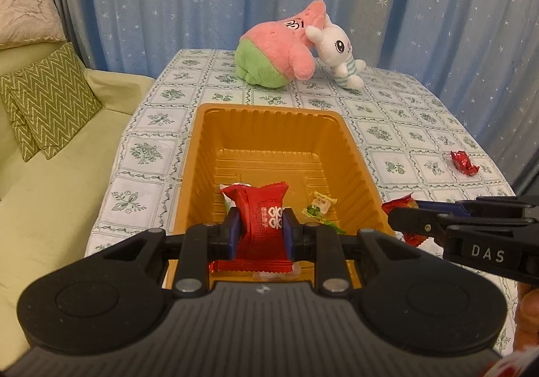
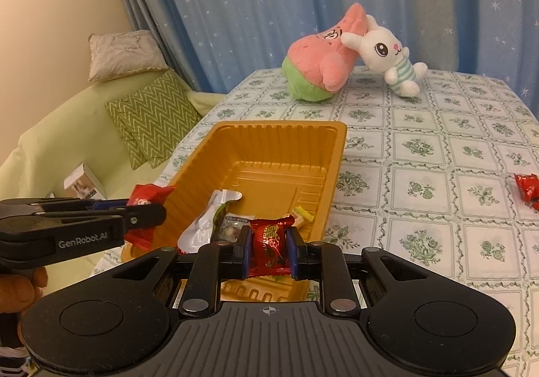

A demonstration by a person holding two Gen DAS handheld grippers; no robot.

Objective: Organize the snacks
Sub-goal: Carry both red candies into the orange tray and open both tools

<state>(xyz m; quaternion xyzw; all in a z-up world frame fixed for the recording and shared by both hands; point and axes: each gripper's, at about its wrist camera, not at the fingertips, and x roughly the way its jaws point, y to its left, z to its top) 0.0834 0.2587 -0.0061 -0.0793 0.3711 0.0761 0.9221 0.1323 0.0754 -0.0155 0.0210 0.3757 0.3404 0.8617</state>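
Observation:
A gold plastic tray (image 1: pixel 269 127) (image 2: pixel 279 141) stands on the floral tablecloth. My left gripper (image 1: pixel 261 225) is shut on a red snack packet (image 1: pixel 261 212) and holds it over the tray's near end. My right gripper (image 2: pixel 269 242) is shut on a small red candy packet (image 2: pixel 269 244) over the tray's near right corner. In the tray lie a yellow-green candy (image 1: pixel 320 205) and a white-and-green packet (image 2: pixel 215 218). Another red candy (image 1: pixel 464 162) (image 2: pixel 527 190) lies on the cloth to the right.
A pink-and-green plush (image 1: pixel 279 50) (image 2: pixel 320 63) and a white bunny plush (image 1: pixel 338 52) (image 2: pixel 390 57) sit at the table's far end. A green sofa with zigzag cushions (image 1: pixel 47 97) (image 2: pixel 151 117) stands left. Blue starred curtains hang behind.

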